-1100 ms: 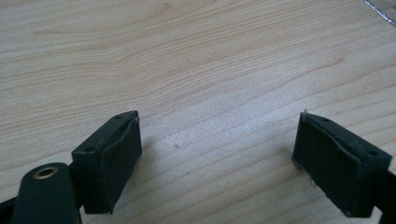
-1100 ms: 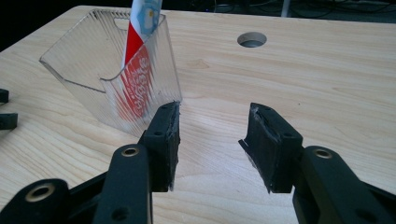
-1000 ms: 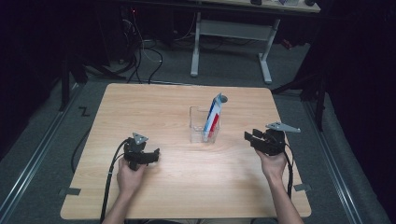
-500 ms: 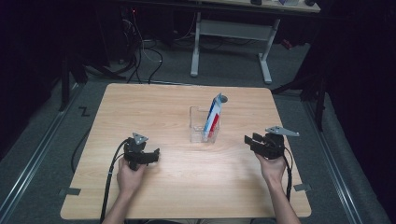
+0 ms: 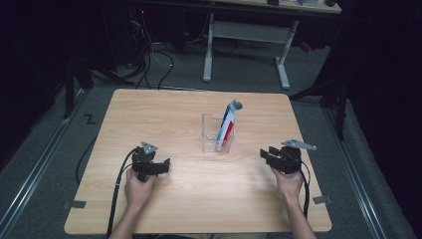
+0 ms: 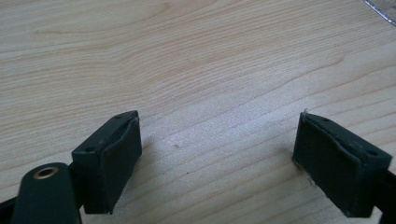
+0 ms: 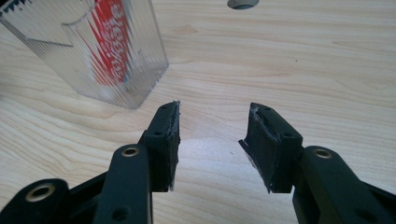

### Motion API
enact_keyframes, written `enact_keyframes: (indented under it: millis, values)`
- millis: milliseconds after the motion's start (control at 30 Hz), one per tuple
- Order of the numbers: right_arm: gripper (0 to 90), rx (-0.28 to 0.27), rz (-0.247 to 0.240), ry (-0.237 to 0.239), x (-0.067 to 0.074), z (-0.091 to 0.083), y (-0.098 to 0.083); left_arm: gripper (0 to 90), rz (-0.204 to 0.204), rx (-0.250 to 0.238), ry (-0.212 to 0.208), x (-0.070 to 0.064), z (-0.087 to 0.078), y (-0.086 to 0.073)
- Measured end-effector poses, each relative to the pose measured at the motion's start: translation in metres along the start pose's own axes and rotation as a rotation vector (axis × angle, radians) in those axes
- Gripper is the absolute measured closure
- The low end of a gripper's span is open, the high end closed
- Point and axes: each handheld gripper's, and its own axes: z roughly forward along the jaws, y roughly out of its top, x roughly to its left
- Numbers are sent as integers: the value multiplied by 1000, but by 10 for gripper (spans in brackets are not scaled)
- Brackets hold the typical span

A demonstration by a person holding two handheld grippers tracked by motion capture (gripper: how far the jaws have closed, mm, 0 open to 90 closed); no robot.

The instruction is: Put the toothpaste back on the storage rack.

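High view shows a clear plastic holder (image 5: 217, 133) standing upright near the middle of the wooden surface (image 5: 164, 109), and a toothpaste tube (image 5: 228, 122) leans inside it with its cap end rising above the rim. The right hand-held gripper (image 5: 266, 154) is to the right of the holder and a little nearer to the person, well apart from it; its jaws stand released with nothing between them. The left hand-held gripper (image 5: 161, 167) is to the left of the holder, also apart, with its jaws wide and empty over bare wood. I judge the tube to be light and soft, so it will dent under hard pressure; its printed skin looks smooth and may slip. The best hold seems the upper part above the rim, across its flat sides. The holder is thin, ribbed and light, and could tip if the tube drags on it.
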Motion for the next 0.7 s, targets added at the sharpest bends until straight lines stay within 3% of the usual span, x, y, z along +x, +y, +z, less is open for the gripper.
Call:
enact_keyframes:
  millis: [700]
  values:
    - [546,45,1,-32,-2,19,-17,156,1,0,1,0,0,0]
